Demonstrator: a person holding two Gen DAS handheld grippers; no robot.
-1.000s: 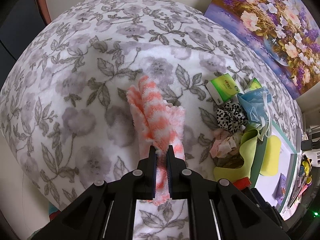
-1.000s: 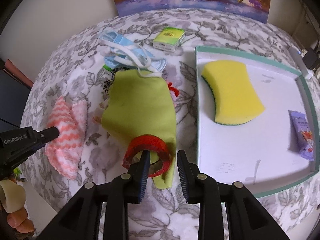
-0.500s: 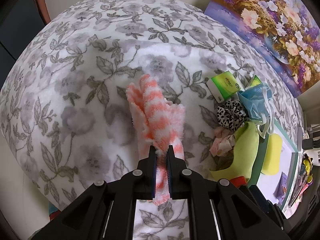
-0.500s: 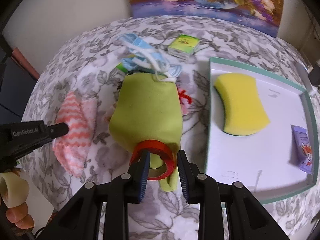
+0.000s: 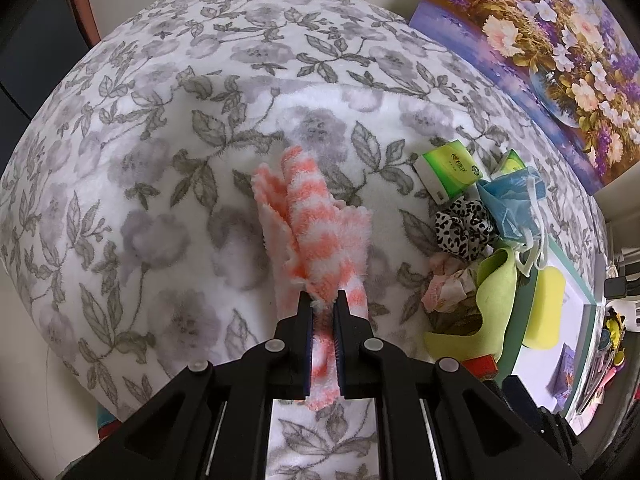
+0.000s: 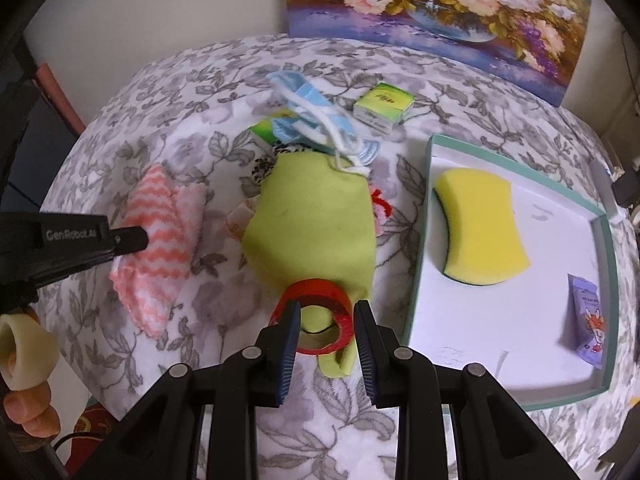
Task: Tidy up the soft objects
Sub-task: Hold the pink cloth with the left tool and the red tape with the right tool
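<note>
My left gripper point(image 5: 323, 300) is shut on an orange-and-white striped fluffy cloth point(image 5: 316, 224), which lies bunched on the floral blanket; it also shows in the right wrist view point(image 6: 160, 236). My right gripper point(image 6: 326, 312) is open, its fingers either side of a red tape roll point(image 6: 316, 306) that sits on a yellow-green cloth point(image 6: 316, 216). A yellow sponge point(image 6: 478, 230) lies in the white tray point(image 6: 416, 264) with a green rim.
Blue face masks point(image 6: 320, 120), a green tissue pack point(image 6: 382, 106), a leopard scrunchie point(image 5: 460, 228) and a pink scrunchie point(image 5: 446, 286) lie behind the green cloth. A purple packet point(image 6: 588, 320) lies in the tray. A flower painting point(image 6: 440, 12) leans on the wall.
The right gripper has drawn back toward the left with the tape roll between its fingers, dragging the green cloth slightly. The left gripper keeps hold of the striped cloth, nearly still.
</note>
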